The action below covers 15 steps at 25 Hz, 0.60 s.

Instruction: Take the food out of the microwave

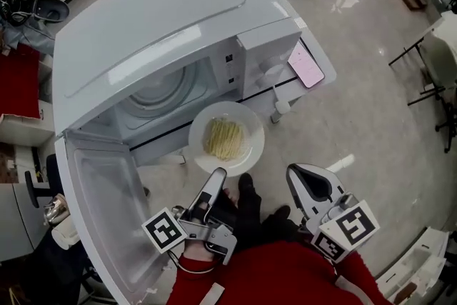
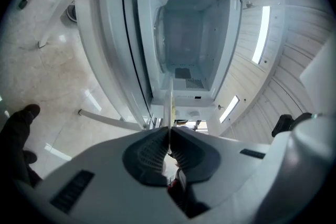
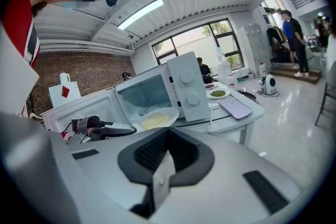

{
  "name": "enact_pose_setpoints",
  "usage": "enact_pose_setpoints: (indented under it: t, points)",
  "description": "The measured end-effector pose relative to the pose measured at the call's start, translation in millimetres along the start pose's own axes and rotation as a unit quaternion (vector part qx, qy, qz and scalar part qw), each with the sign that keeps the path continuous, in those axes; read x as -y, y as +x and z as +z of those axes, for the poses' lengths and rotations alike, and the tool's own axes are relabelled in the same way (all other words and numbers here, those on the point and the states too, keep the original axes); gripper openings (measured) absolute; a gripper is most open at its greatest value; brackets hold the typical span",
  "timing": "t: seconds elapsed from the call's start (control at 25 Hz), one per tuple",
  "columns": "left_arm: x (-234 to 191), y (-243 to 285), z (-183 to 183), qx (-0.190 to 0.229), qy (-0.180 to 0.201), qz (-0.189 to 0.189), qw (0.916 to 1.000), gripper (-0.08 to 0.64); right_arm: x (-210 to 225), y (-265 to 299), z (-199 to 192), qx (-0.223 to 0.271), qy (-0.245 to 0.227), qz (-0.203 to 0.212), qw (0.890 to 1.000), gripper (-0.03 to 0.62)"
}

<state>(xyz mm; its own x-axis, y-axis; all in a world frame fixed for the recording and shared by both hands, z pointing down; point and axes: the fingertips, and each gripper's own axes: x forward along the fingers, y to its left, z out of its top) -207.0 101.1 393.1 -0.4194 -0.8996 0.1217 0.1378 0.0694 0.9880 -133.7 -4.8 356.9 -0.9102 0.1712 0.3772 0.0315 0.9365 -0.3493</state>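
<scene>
A white plate (image 1: 243, 153) of yellow noodles (image 1: 223, 139) hangs level just in front of the open white microwave (image 1: 164, 32), outside its cavity (image 2: 191, 44). My left gripper (image 1: 218, 173) is shut on the plate's near rim. In the left gripper view the plate (image 2: 170, 107) shows edge-on as a thin line between the closed jaws of that gripper (image 2: 169, 131). My right gripper (image 1: 296, 173) is held back to the right of the plate, shut, with nothing in it. The right gripper view shows the plate (image 3: 155, 119) in front of the microwave (image 3: 157, 94), beyond the closed right gripper (image 3: 168, 131).
The microwave door (image 1: 107, 211) hangs open toward me on the left. A pink phone (image 1: 305, 64) lies on the small white table (image 1: 325, 75) to the right of the microwave. A small dish of green food (image 3: 217, 93) sits behind it. People stand at the far right (image 3: 291, 39).
</scene>
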Motion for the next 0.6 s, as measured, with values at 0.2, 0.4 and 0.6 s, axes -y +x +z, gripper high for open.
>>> enact_pose_setpoints:
  t: [0.2, 0.4, 0.6]
  points:
    - [4, 7, -33, -0.031, 0.01, -0.006, 0.9994, 0.017, 9, -28, -3, 0.017, 0.003, -0.015, 1.0, 0.011]
    - [5, 11, -69, -0.059, 0.016, -0.012, 0.9981, 0.017, 19, -57, -12, 0.029, 0.01, -0.028, 0.999, 0.011]
    - [5, 13, -102, -0.088, 0.02, -0.012, 0.9959, 0.017, 27, -84, -22, 0.037, 0.019, -0.043, 0.998, 0.011]
